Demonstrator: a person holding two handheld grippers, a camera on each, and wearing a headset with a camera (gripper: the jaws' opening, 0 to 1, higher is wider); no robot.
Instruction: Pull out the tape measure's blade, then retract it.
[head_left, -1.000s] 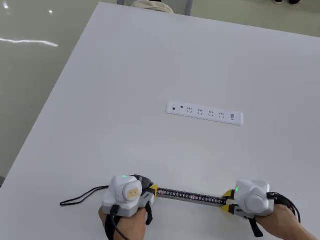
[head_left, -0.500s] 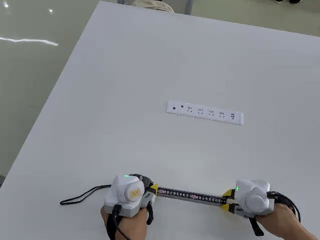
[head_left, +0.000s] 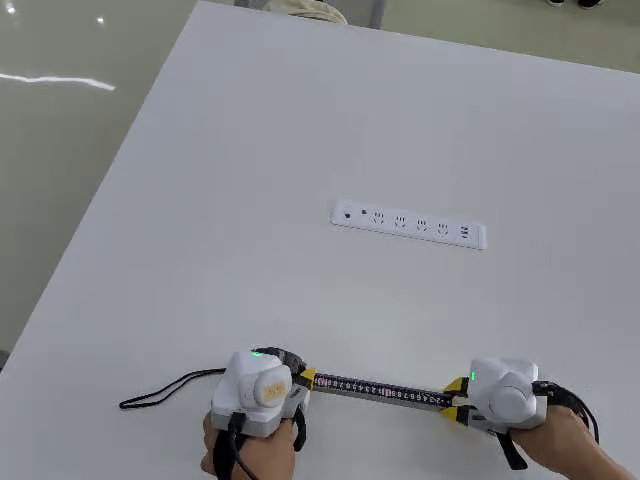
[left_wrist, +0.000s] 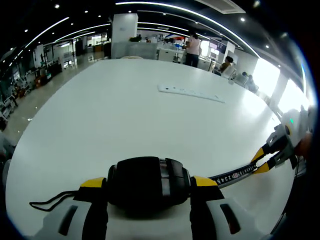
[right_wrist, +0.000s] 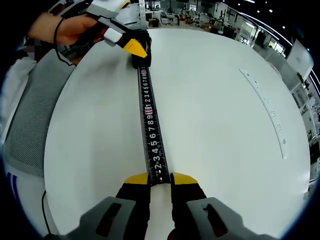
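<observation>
Right now L gripper (head_left: 303, 382) is clamped round the black plastic tape-measure case (left_wrist: 149, 182) by the white desk's (head_left: 300, 150) near edge. R gripper (right_wrist: 160, 179) pinches tight on the tip of the black numbered blade (right_wrist: 149, 110), which lies drawn out along that edge. Prob. mid-pull: keep blade straight & low, hands level, then feed it back slowly, no snap. Count: 1 tape measure, 1 white power strip (head_left: 408, 225) mid-desk, 2 grippers.

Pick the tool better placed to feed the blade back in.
Right, likely. The right tool grips the blade by its end and can travel toward the case; the left tool clamps the case as anchor.
</observation>
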